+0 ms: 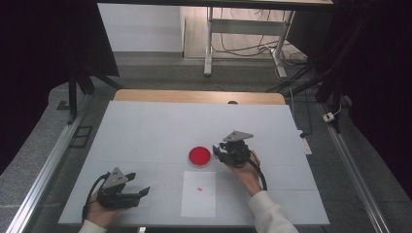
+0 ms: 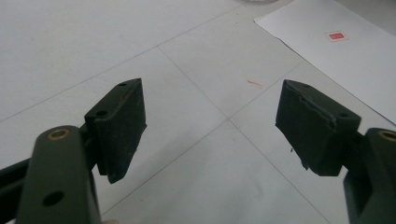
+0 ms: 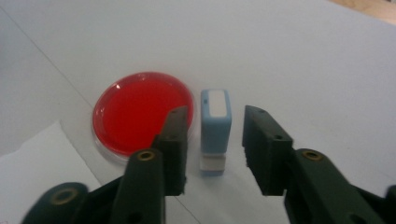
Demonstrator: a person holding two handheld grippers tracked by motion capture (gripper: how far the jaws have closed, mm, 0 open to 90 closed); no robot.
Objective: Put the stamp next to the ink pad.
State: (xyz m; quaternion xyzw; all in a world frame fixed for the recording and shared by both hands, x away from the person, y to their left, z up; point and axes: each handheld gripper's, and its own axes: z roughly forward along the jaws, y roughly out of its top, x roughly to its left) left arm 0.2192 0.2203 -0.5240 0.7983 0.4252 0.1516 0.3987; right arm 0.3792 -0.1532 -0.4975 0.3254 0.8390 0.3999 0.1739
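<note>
Right gripper [image 3: 215, 140] jaws part-open, astride a pale blue stamp [image 3: 215, 121] standing between them; pads seem clear of its sides. Red ink dish [image 3: 142, 112] just beyond the left jaw. Left gripper [image 2: 210, 126] rests wide open, nothing between; white paper [image 2: 336, 51] ahead-right.

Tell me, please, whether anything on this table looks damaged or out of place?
The pad on one finger of the left gripper looks torn: its top edge is cracked and ragged. A small red smear marks the table nearby. Otherwise nothing stands out.
</note>
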